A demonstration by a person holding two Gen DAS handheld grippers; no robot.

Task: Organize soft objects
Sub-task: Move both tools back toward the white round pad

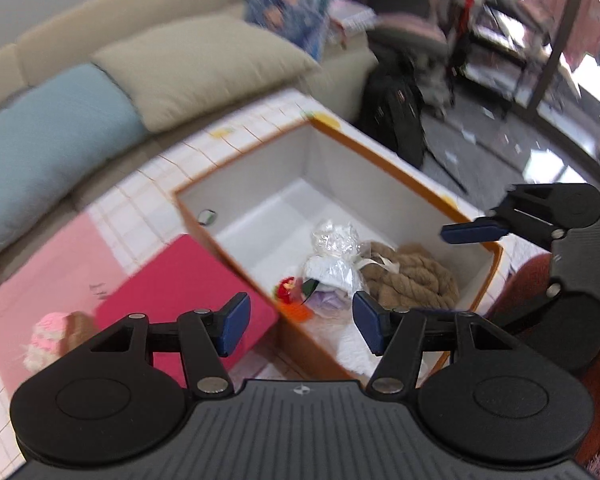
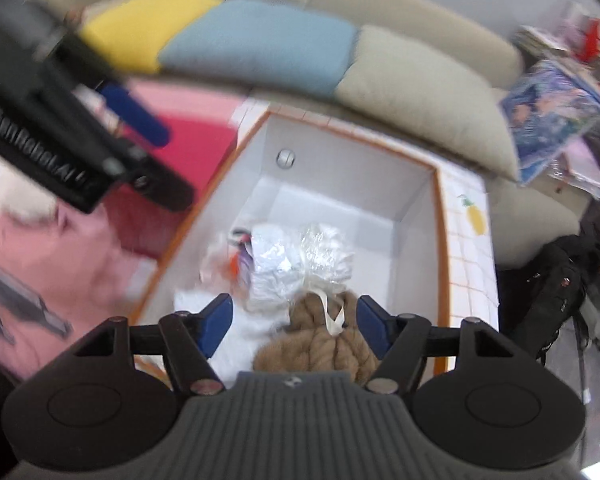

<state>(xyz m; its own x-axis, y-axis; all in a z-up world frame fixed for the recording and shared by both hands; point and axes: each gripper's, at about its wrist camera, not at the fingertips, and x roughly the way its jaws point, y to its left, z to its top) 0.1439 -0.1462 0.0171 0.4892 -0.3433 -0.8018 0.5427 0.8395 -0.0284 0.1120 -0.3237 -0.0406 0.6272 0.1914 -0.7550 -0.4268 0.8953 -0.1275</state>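
Note:
A white storage box with an orange rim stands open on a tiled cloth. Inside lie a brown chunky knitted bundle, a crinkled clear plastic bag of white stuff, a small red and orange toy and something white and fluffy. My left gripper hangs open over the box's near corner, nothing between its pads. My right gripper is open above the brown bundle, its pads apart from it. The plastic bag lies just beyond. A pink and white plush sits outside the box.
A red pad on a pink mat lies left of the box. A beige sofa behind holds a blue pillow, a beige pillow and a yellow pillow. A black bag stands on the floor to the right.

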